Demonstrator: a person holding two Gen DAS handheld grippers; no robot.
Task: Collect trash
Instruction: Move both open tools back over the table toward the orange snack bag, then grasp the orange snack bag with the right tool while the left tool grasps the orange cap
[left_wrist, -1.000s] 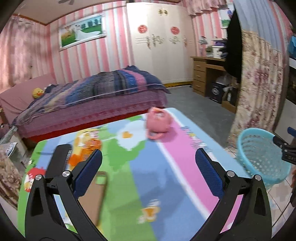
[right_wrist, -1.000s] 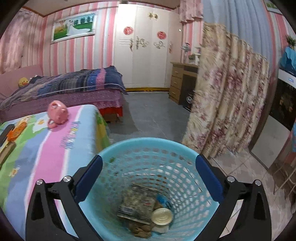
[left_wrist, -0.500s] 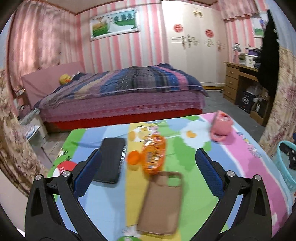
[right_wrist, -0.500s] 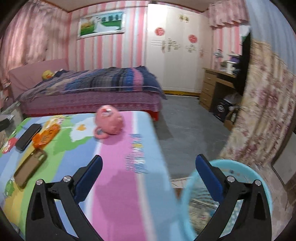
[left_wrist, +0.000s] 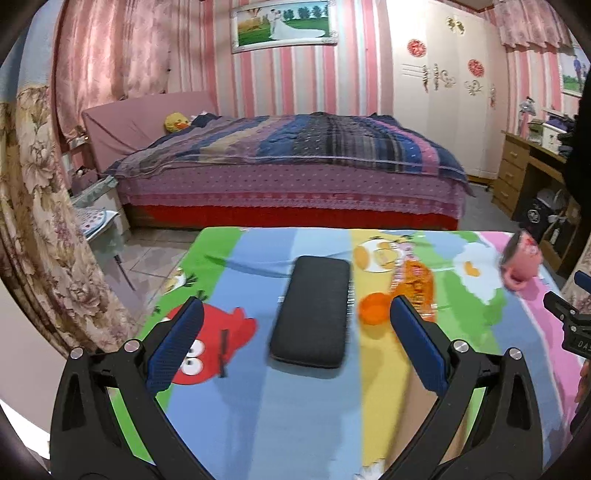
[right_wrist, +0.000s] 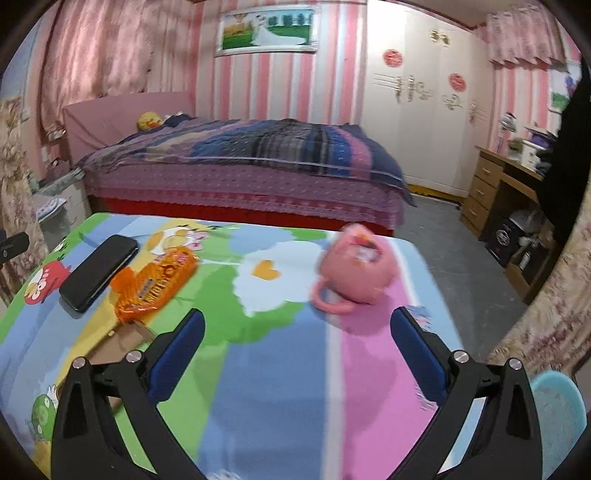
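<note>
Both tools swung left off basket (right_wrist: 557, 413); orange wrapper (right_wrist: 159, 282) untouched, tools empty.

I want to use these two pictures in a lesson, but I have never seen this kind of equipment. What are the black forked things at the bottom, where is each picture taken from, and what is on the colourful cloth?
No robot: a person holds a two-finger gripper in each hand, with a fisheye camera looking along the fingers. One picture comes from the left gripper, the other from the right gripper. Both are open and hold nothing. On the cartoon tablecloth lie a black phone, an orange snack wrapper, a brown phone case and a pink mug. A blue basket stands beside the table.
</note>
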